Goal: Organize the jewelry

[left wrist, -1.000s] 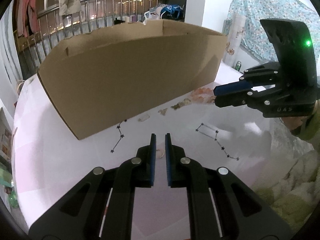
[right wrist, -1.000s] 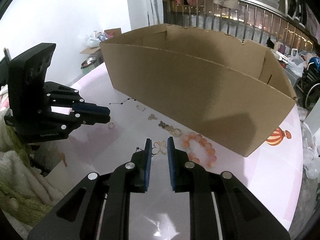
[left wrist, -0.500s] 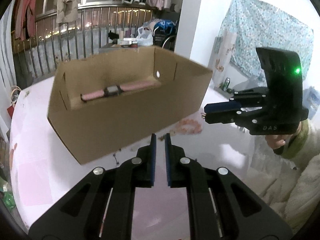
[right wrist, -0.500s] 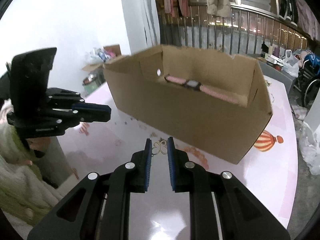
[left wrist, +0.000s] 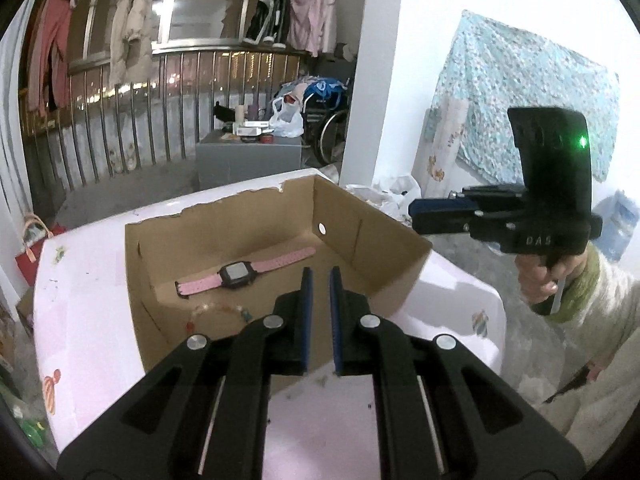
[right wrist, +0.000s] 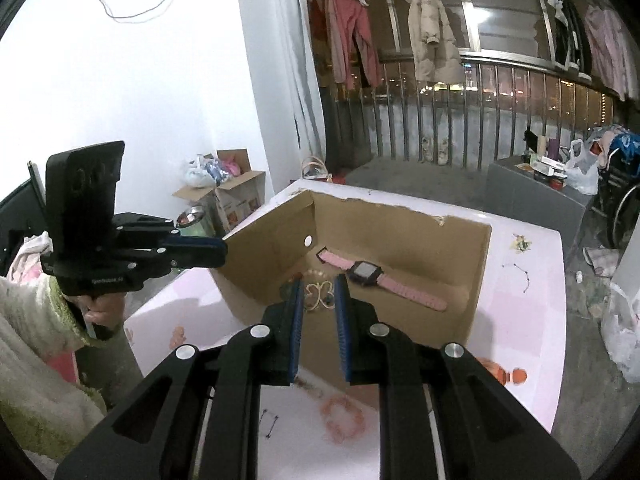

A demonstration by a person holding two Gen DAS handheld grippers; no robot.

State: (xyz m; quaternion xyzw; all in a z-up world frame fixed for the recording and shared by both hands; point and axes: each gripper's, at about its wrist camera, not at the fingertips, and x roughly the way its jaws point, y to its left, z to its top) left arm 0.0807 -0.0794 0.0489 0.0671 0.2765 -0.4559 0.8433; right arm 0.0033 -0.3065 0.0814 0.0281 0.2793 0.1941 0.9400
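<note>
An open cardboard box point(left wrist: 400, 256) point(right wrist: 478, 276) stands on the pink table. A pink-strapped watch point(left wrist: 240, 274) point(right wrist: 384, 284) and a beaded bracelet point(left wrist: 224, 312) lie inside it. My right gripper point(right wrist: 318, 292) is shut on a gold butterfly ornament point(right wrist: 320, 295) and holds it above the box's near wall. My left gripper point(left wrist: 319, 280) hovers above the box's near wall, jaws nearly closed with a narrow gap and nothing between them. Each gripper shows in the other's view, the right one point(left wrist: 416, 216) and the left one point(right wrist: 222, 250).
A coral bead bracelet point(right wrist: 342, 420) and small black chain pieces point(right wrist: 270, 422) lie on the table point(right wrist: 524, 312) in front of the box. More small pieces point(right wrist: 520, 244) lie beyond it. A railing with hanging clothes, a grey cabinet and a wheelchair stand behind.
Both grippers have risen from table level to above the box, so its inside with the watch now shows. The right gripper carried the butterfly ornament up with it.
</note>
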